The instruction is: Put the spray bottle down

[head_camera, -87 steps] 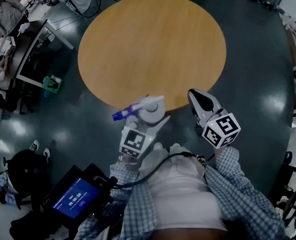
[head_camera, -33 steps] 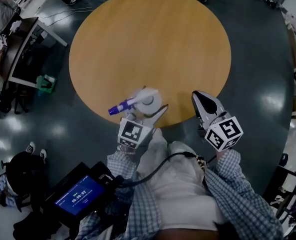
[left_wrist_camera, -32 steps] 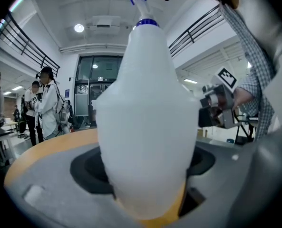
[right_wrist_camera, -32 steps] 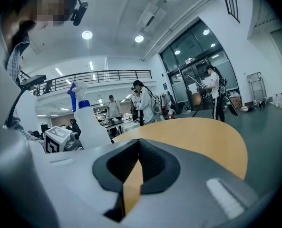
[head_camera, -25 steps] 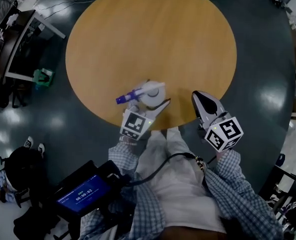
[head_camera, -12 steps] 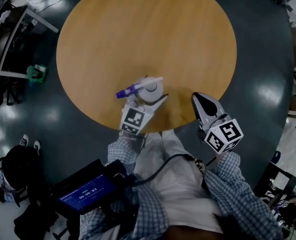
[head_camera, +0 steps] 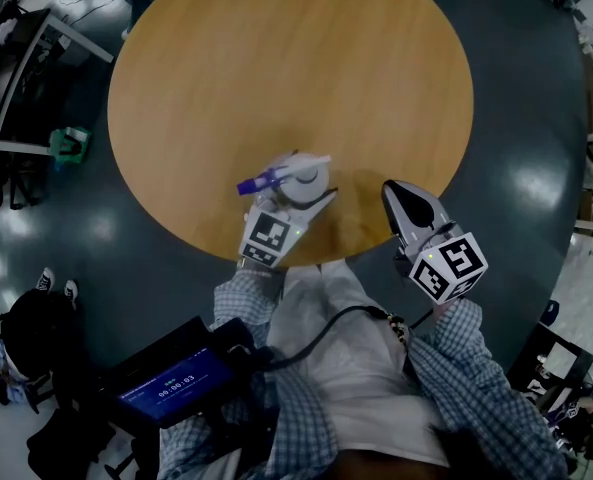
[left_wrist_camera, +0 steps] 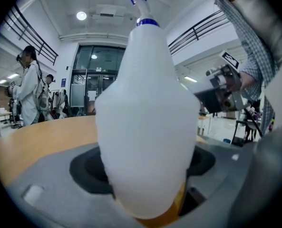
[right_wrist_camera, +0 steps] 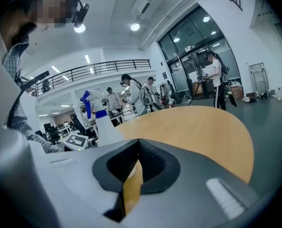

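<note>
Okay, left tool (head_camera: 294, 198) is pinching the spray bottle (left_wrist_camera: 148, 118) round its white lower body, with a jaw pressed in on each side. The bottle is upright, blue trigger head (head_camera: 261, 181) on top, nozzle pointing to the person's left in the head view. Right tool (head_camera: 404, 200) has its jaws pressed together with nothing between them. It hangs just beside the near rim of the desk (head_camera: 376, 68), near the left tool but apart from the bottle.

The bottle is over the near part of the round wooden desk, not far in from the rim. Cannot tell if the base touches the wood: the left gripper view shows desk colour under the base but no clear contact.

Risks, my read:
1. Jaws spread while the base is off the wood: the bottle drops, bounces and topples.
2. It looks top-heavy with the head off to 1 side, so set down tilted it likely falls toward the nozzle.
3. This near the rim, a toppled bottle could roll off onto the floor (head_camera: 536, 168).
4. Smooth plastic may cling to 1 jaw on release and get dragged sideways.
5. Pulling the left tool back before both jaws are clear would clip the bottle.

The right tool is low risk unless it swings left.
</note>
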